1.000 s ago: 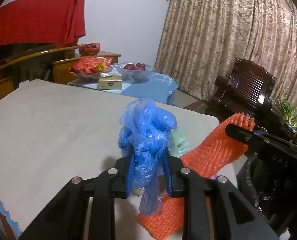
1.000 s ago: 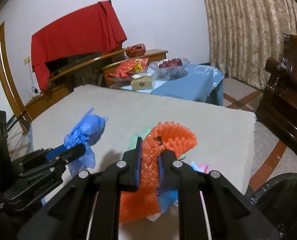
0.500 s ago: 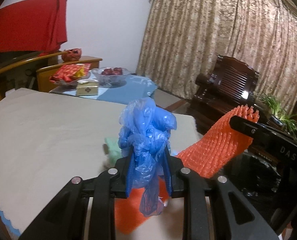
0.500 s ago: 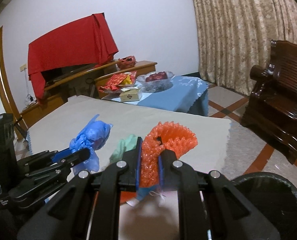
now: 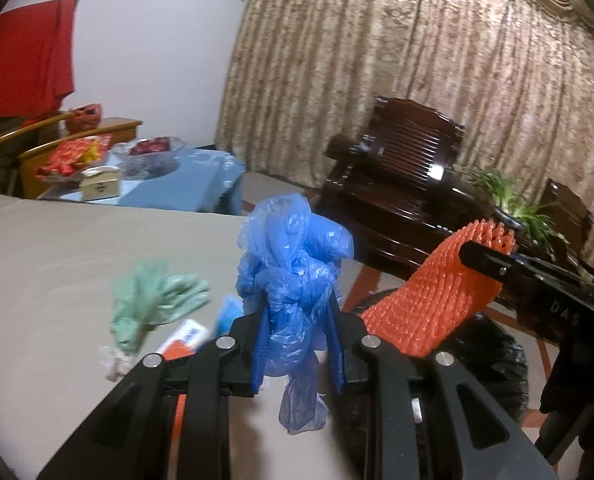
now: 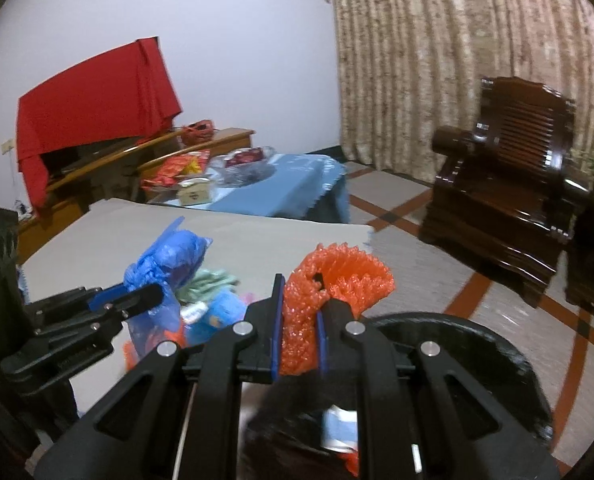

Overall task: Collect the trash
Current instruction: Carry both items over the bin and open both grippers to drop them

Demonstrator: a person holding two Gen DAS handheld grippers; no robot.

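My left gripper [image 5: 297, 316] is shut on a crumpled blue plastic bag [image 5: 293, 264] and holds it above the table's right edge; it also shows in the right wrist view [image 6: 165, 264]. My right gripper [image 6: 300, 300] is shut on an orange foam net [image 6: 329, 280], held over the black-lined trash bin [image 6: 497, 360]. The net [image 5: 433, 300] and bin [image 5: 501, 356] also show in the left wrist view. A green bag [image 5: 149, 304] and small wrappers [image 5: 185, 334] lie on the beige table [image 5: 57, 264].
A dark wooden armchair [image 6: 509, 184] stands on the tiled floor to the right. A low table with a blue cloth [image 6: 273, 192], a fruit bowl and snacks is behind the beige table. Curtains and a potted plant [image 5: 513, 200] are at the back.
Both grippers have swung right, away from the table's middle, with the blue bag and the orange net. The trash bin has come into view below the right gripper.
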